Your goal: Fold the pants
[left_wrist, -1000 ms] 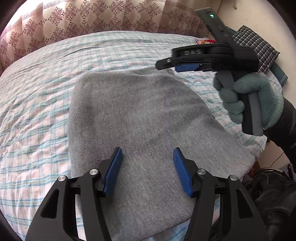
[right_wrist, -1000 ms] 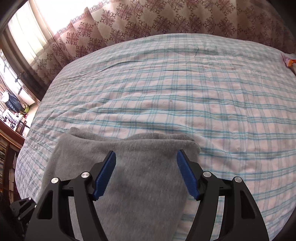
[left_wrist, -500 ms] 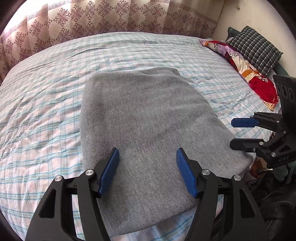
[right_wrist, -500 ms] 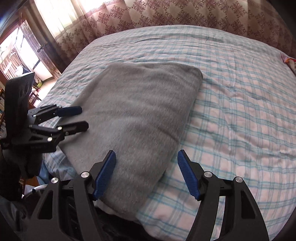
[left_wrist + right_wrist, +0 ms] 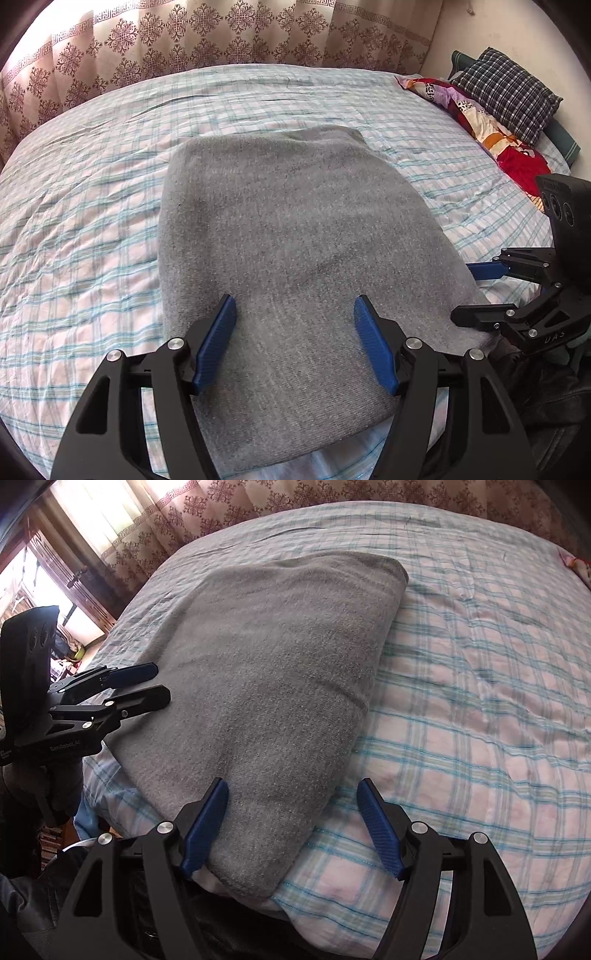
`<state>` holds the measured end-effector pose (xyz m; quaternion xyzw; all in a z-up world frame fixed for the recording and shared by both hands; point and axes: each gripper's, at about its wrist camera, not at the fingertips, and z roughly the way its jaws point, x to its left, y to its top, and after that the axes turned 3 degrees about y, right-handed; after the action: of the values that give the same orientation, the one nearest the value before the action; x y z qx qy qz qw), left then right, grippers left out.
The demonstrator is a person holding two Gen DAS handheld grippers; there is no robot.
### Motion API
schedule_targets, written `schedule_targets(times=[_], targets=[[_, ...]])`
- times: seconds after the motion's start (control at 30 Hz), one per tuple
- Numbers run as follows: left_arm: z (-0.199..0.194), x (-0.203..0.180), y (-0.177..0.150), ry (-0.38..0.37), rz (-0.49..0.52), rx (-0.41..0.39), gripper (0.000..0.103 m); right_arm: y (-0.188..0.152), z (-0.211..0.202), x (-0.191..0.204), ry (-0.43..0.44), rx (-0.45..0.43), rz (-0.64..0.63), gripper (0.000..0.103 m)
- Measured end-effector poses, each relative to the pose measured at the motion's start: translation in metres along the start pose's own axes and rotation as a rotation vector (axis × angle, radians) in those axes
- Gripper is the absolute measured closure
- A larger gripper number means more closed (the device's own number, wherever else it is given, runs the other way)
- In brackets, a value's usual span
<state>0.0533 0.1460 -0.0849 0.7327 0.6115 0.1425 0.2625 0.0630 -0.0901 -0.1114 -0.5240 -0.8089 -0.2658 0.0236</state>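
The grey pants [image 5: 295, 240] lie folded into a flat rectangle on the plaid bed sheet [image 5: 92, 221], near the bed's front edge. My left gripper [image 5: 295, 339] is open and empty, just above the near end of the pants. My right gripper [image 5: 291, 827] is open and empty over the near right corner of the pants [image 5: 266, 672]. The right gripper also shows in the left wrist view [image 5: 469, 291], beside the pants' right edge. The left gripper shows in the right wrist view [image 5: 159, 683], at the pants' left edge.
A patterned curtain [image 5: 221, 37] hangs behind the bed. A checked pillow [image 5: 509, 92] and a colourful cloth [image 5: 491, 136] lie at the far right. Dark clothing [image 5: 546, 406] sits off the bed's front right edge. A window and wooden furniture [image 5: 55, 572] stand at the left.
My right gripper came down from above the far end of the pants to their near right corner. My left gripper drew back slightly. The pants stayed still.
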Motion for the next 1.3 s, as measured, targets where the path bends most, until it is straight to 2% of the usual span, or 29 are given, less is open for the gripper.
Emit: schedule_targets(times=[0.23, 0.5, 0.57, 0.6, 0.73, 0.83, 1.0, 1.17, 1.3], targets=[[-0.016, 0.016, 0.014, 0.004, -0.093, -0.033, 0.032, 0.004, -0.012, -0.007, 0.016, -0.027, 0.022, 0.029], [-0.009, 0.042, 0.023, -0.037, -0.198, -0.001, 0.032, 0.016, -0.032, -0.007, 0.029, -0.081, 0.035, 0.028], [-0.011, 0.045, 0.027, -0.035, -0.211, -0.01, 0.027, 0.02, -0.036, -0.008, 0.033, -0.099, 0.045, 0.028], [-0.012, 0.047, 0.028, -0.016, -0.215, -0.016, 0.021, 0.021, -0.037, -0.009, 0.034, -0.106, 0.051, 0.028], [-0.008, 0.063, 0.034, 0.006, -0.253, -0.005, 0.02, 0.028, -0.036, -0.015, 0.044, -0.121, 0.082, 0.028], [0.007, 0.081, 0.037, -0.024, -0.307, 0.032, 0.02, 0.035, -0.033, -0.02, 0.062, -0.129, 0.114, 0.028], [0.04, 0.109, 0.037, -0.171, -0.418, 0.127, 0.02, 0.046, -0.026, -0.026, 0.073, -0.136, 0.15, 0.028], [0.058, 0.11, 0.038, -0.258, -0.417, 0.162, 0.02, 0.057, -0.014, -0.037, 0.083, -0.127, 0.193, 0.028], [0.075, 0.107, 0.037, -0.272, -0.409, 0.198, 0.02, 0.068, -0.001, -0.051, 0.107, -0.121, 0.246, 0.028]])
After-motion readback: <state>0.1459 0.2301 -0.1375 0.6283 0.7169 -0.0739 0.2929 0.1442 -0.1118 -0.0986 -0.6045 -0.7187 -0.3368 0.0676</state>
